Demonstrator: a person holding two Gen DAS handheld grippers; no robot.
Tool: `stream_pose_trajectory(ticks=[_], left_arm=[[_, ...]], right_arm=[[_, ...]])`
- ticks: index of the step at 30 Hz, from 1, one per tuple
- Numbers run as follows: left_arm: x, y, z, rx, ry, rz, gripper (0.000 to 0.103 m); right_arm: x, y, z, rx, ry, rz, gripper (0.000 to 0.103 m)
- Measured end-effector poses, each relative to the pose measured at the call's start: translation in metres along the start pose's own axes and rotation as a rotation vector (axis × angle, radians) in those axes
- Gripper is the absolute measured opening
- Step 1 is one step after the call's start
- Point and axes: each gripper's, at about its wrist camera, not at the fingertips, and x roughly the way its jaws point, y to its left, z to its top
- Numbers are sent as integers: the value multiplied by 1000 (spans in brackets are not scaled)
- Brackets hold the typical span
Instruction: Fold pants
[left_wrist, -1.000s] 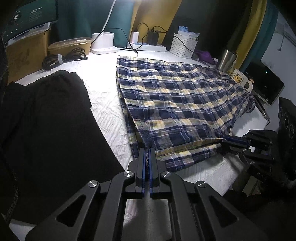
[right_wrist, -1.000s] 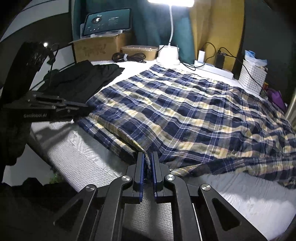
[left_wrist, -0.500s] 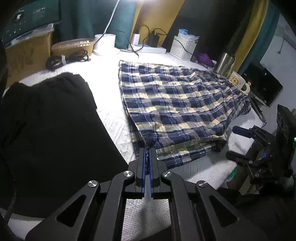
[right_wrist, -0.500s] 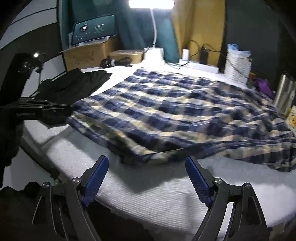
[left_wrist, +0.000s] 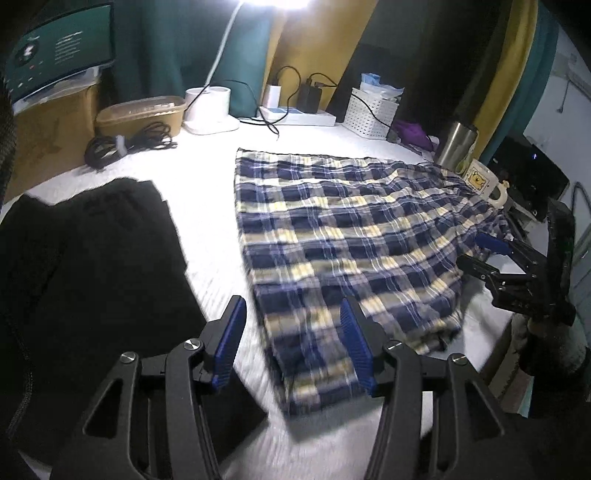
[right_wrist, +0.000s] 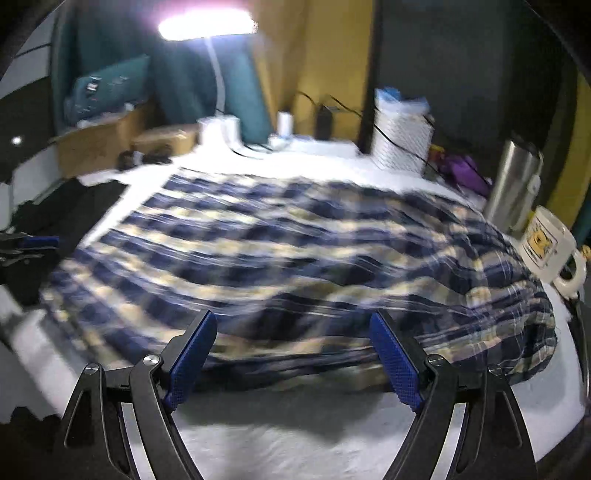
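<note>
My left gripper (left_wrist: 291, 343): jaws opening, blue ribbed pads apart. The near corner of the plaid pants (left_wrist: 343, 236) lies between and under them on the table; the pads are not pressing on the cloth. My right gripper (right_wrist: 291, 358): jaws wide apart, nothing held; the pants' folded near edge lies just beyond the pads. View blurred.

Pants: navy, cream and white check, woven, lightly rumpled, lying flat across the middle of the white textured table cover (left_wrist: 207, 199).

Surroundings, left wrist view: black garment (left_wrist: 92, 266) just left of the pants, a strip of bare cover between the two. Behind them a coil of black cable (left_wrist: 125, 142), a tan oval container (left_wrist: 142, 114), a white lamp base (left_wrist: 210, 110), a power strip (left_wrist: 295, 116) with plugged chargers, a white lattice basket (left_wrist: 373, 110). At the pants' far right end, a steel tumbler (left_wrist: 456, 146) and a cream mug (left_wrist: 484, 182) with a yellow print stand close to the cloth; whether the mug touches it I cannot tell. A purple item (left_wrist: 412, 133) lies beside the basket.

Open room: bare cover between the pants and the back-row clutter, and a white band along the near table edge. The right end is crowded by tumbler and mug.
</note>
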Motion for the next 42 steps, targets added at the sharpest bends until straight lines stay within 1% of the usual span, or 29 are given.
stream_pose_trajectory(ticks=[1, 5, 9, 11, 14, 18, 22, 25, 26, 28, 31, 32, 34, 37, 40, 42], left_arm=[[5, -2, 2, 8, 4, 3, 53], [25, -5, 6, 29, 38, 23, 53], [41, -5, 3, 61, 86, 67, 53], [40, -3, 1, 63, 82, 67, 53], [34, 3, 7, 33, 86, 56, 53], [27, 6, 28, 37, 53, 65, 53], [35, 0, 52, 55, 46, 53, 53], [48, -9, 75, 89, 47, 21, 53], [55, -14, 84, 104, 53, 14, 53], [65, -20, 97, 134, 54, -9, 53], [85, -28, 118, 163, 58, -42, 53], [93, -28, 123, 165, 65, -40, 53], [113, -27, 134, 158, 86, -42, 53], [137, -18, 145, 131, 116, -47, 53], [153, -4, 151, 91, 143, -36, 53], [161, 5, 154, 74, 157, -38, 53]], right_arm=[[6, -5, -2, 1, 19, -18, 86], [15, -15, -15, 17, 81, -3, 86], [8, -21, -25, 34, 79, 11, 85], [4, -25, -29, 53, 86, 18, 85], [-2, -28, -32, 67, 100, 23, 86], [-14, -40, -26, 93, 86, 1, 86], [-20, -57, -10, 124, 54, -32, 86], [-17, -67, 7, 140, 35, -41, 84], [-15, -69, 15, 141, 27, -39, 82], [-7, -70, 31, 131, 21, -42, 71], [12, -73, 54, 128, 23, -32, 61], [20, -74, 62, 124, 26, -36, 60], [35, -75, 77, 120, 28, -28, 54], [62, -74, 98, 118, 53, -15, 49], [86, -66, 117, 96, 76, 6, 49], [107, -60, 124, 74, 114, 16, 49]])
